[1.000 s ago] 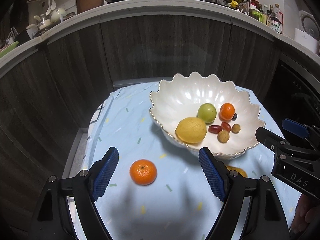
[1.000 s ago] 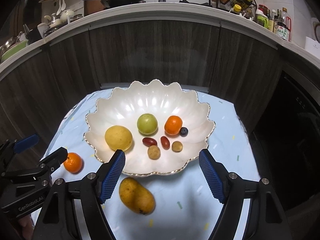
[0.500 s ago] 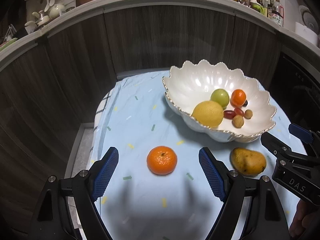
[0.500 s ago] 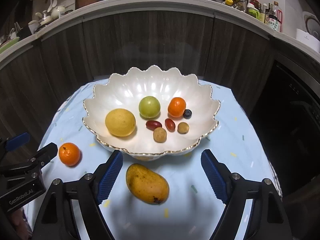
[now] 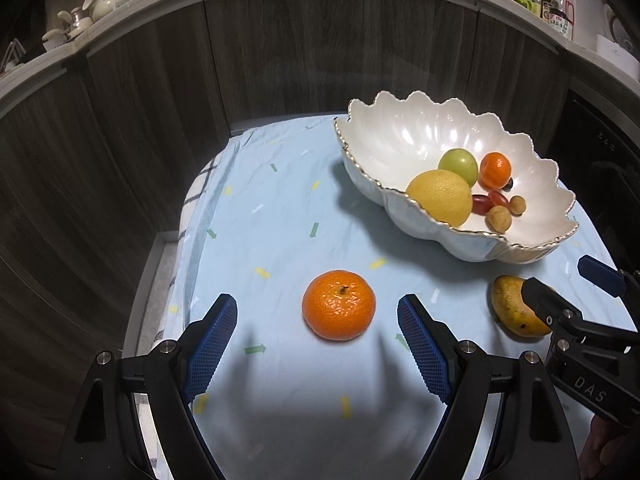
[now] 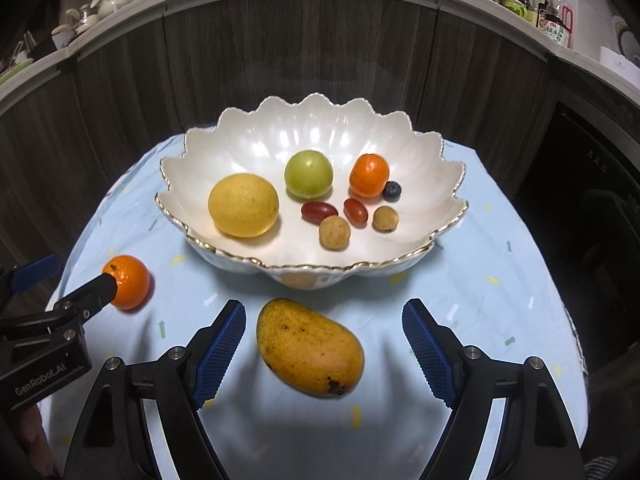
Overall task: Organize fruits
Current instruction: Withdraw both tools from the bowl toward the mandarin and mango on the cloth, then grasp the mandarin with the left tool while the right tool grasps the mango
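Note:
A white scalloped bowl [image 6: 240, 144] stands on a light blue cloth and holds a lemon [image 6: 243, 205], a green fruit [image 6: 308, 174], a small orange [image 6: 369, 175] and several small fruits. A loose tangerine [image 5: 338, 304] lies on the cloth between the open jaws of my left gripper [image 5: 318, 344]; it also shows in the right wrist view [image 6: 130, 282]. A yellow mango [image 6: 310, 346] lies in front of the bowl between the open jaws of my right gripper [image 6: 324, 350]; it also shows in the left wrist view [image 5: 514, 306]. Neither gripper touches its fruit.
The blue cloth [image 5: 280, 208] covers a small table with dark wood cabinet fronts [image 6: 320, 60] close behind. A counter above carries bottles [image 6: 554, 26] and crockery [image 5: 86, 14]. The table's left edge [image 5: 176, 264] drops off beside the tangerine.
Both grippers have come lower and closer to the table. The tangerine now sits between the left jaws and the mango between the right jaws. The fruits have not moved.

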The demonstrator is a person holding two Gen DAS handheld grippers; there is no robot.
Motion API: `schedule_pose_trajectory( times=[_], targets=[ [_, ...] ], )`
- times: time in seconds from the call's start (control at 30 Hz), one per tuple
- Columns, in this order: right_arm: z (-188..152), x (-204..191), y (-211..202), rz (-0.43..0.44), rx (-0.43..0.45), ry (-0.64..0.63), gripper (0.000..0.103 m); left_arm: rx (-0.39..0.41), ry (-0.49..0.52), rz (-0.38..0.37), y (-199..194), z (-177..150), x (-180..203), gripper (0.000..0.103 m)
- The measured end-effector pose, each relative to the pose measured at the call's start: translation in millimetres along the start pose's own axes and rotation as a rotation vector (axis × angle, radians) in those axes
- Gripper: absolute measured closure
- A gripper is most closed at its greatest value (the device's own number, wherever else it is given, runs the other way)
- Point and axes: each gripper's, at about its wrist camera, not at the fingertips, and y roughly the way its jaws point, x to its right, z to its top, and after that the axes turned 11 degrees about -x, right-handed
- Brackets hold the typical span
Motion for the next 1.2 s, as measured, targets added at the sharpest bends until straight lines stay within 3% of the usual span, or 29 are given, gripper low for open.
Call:
schedule_pose_trajectory(
  times=[0.67, 0.97, 1.07, 1.2],
  targets=[
    [-9.8, -0.7, 41.8, 0.031, -0.079, 0.009, 0.022, -0.022, 0.018, -0.002, 32.7, 2.0, 7.3, 0.021],
    [-12.9, -1.0, 46.8, 0.039, -0.090, 0.012, 0.022, -0.054, 0.024, -0.013, 46.5, 3.8, 11.1, 0.036],
    [-12.5, -1.1, 46.8, 0.043, -0.093, 0.013, 0.023, -0.065, 0.023, -0.020, 50.5, 3.9, 11.9, 0.045],
    [-11.7, -2.7, 45.3, 0.061, -0.083, -0.002, 0.034, -0.068, 0.031, -0.028, 52.3, 4.0, 13.6, 0.055]
  ],
)
